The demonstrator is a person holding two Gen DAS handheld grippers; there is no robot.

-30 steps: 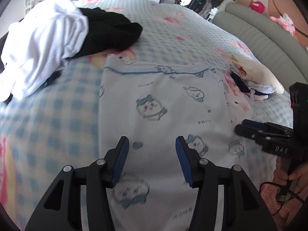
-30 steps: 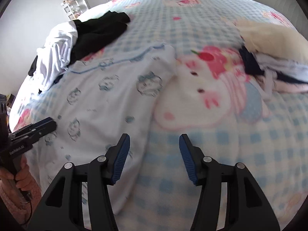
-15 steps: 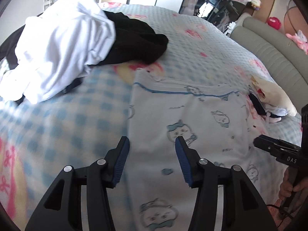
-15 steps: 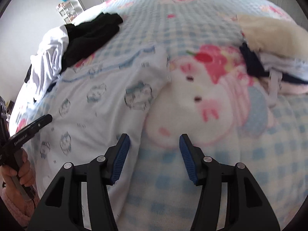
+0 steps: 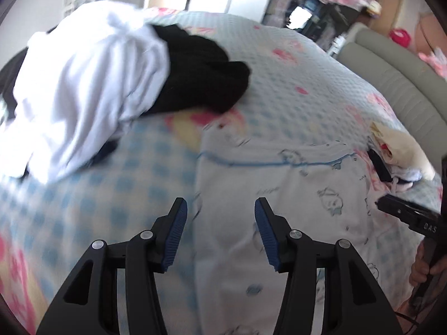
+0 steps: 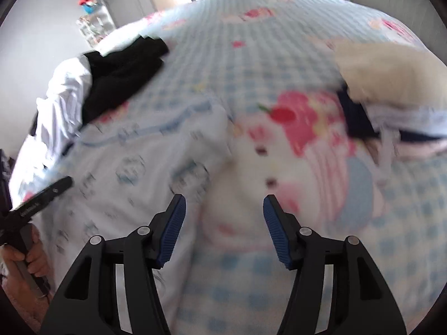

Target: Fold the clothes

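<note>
A pale garment (image 5: 279, 195) printed with small blue cartoon figures lies spread flat on the bed, its blue-piped hem at the far side. My left gripper (image 5: 220, 209) hovers open over the garment's left edge, nothing between its blue pads. My right gripper (image 6: 223, 203) is open above the garment's right edge (image 6: 201, 167), where cloth meets the blanket. Each gripper shows in the other's view: the right one (image 5: 405, 215) at the far right, the left one (image 6: 42, 198) at the far left, held by a hand (image 6: 30, 259).
A white garment (image 5: 83, 83) and a black one (image 5: 195, 78) are heaped at the bed's far left. A cream, dark and pale pile (image 6: 391, 95) sits at the right. The checked blanket (image 5: 97, 201) with pink cartoon prints covers the bed; a grey padded headboard (image 5: 405, 83) runs along the right.
Both grippers have moved forward along the garment toward its far hem, the left one drifting to the left edge. The frames now are motion-blurred. Both stay open.
</note>
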